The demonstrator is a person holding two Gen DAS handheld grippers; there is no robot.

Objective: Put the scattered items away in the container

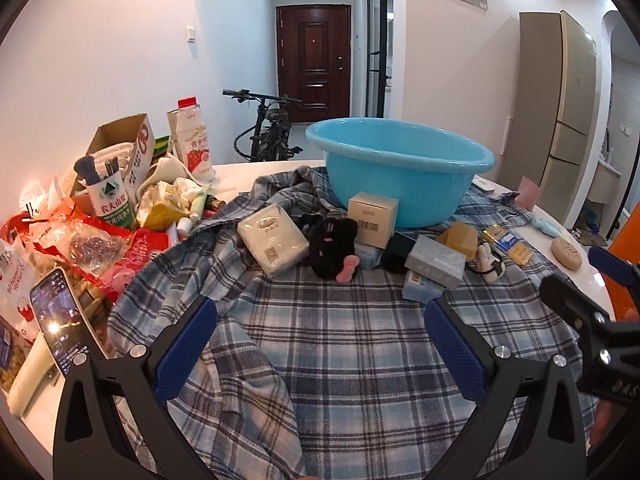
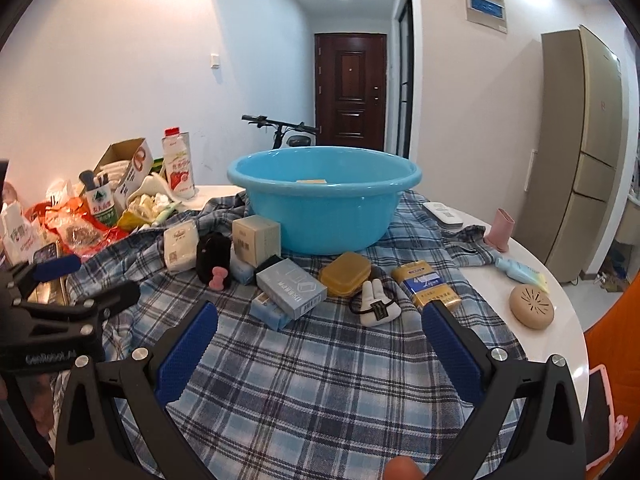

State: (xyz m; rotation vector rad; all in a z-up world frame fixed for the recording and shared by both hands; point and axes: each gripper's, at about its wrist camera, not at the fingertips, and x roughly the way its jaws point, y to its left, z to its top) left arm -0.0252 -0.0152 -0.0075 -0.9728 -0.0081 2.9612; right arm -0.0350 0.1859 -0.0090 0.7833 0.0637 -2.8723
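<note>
Boxes (image 2: pixel 290 288) are crowding together before the basin (image 2: pixel 324 196), so both wide-open, empty grippers (image 1: pixel 320 320) (image 2: pixel 320 320) are risking nudging neighbours off the cloth (image 2: pixel 320 380).

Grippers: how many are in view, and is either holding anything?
2. The left gripper and the right gripper both hover open and empty over the plaid cloth, short of the blue basin.
</note>
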